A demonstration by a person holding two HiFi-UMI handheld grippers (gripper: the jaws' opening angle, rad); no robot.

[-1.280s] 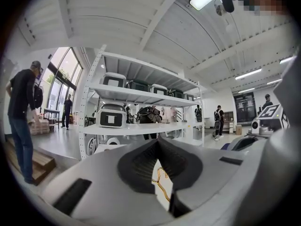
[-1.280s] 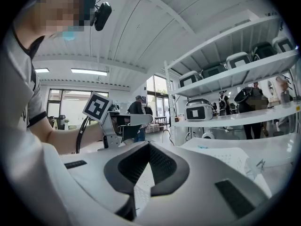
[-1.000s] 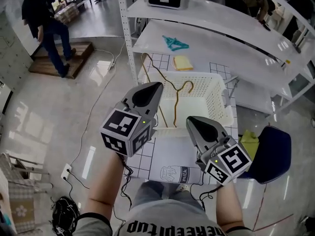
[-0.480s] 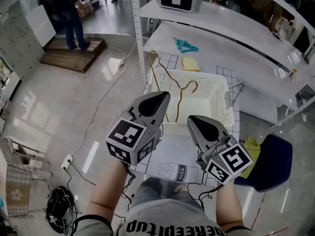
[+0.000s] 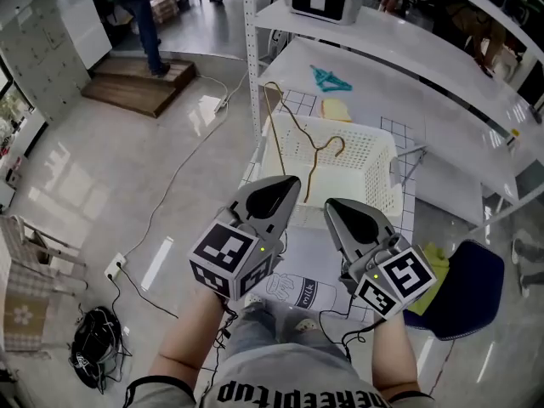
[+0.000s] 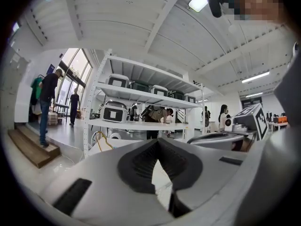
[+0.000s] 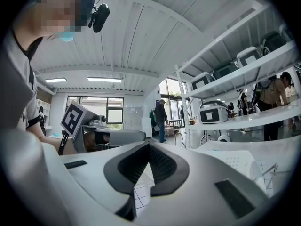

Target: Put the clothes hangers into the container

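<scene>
Both grippers have drawn back from the basket over the last second, and the left gripper (image 5: 287, 185) (image 6: 157, 144), which overlapped the basket's left side before, now sits just short of its near rim in the head view. Its jaws are pressed together at the tips with nothing between them. The right gripper (image 5: 333, 206) (image 7: 148, 145) is beside it, also closed and empty, pointing at the near wall of the white basket (image 5: 382, 172). A gold wire hanger (image 5: 308, 172) stands tilted inside the basket, its hook toward the middle and part of its wire rising above the far left corner; it is just ahead of both grippers, touching neither. A teal hanger (image 5: 330, 78) lies flat on the white shelf (image 5: 408, 100) beyond the basket, well apart from the grippers, with a yellow cloth (image 5: 337, 109) near it.
</scene>
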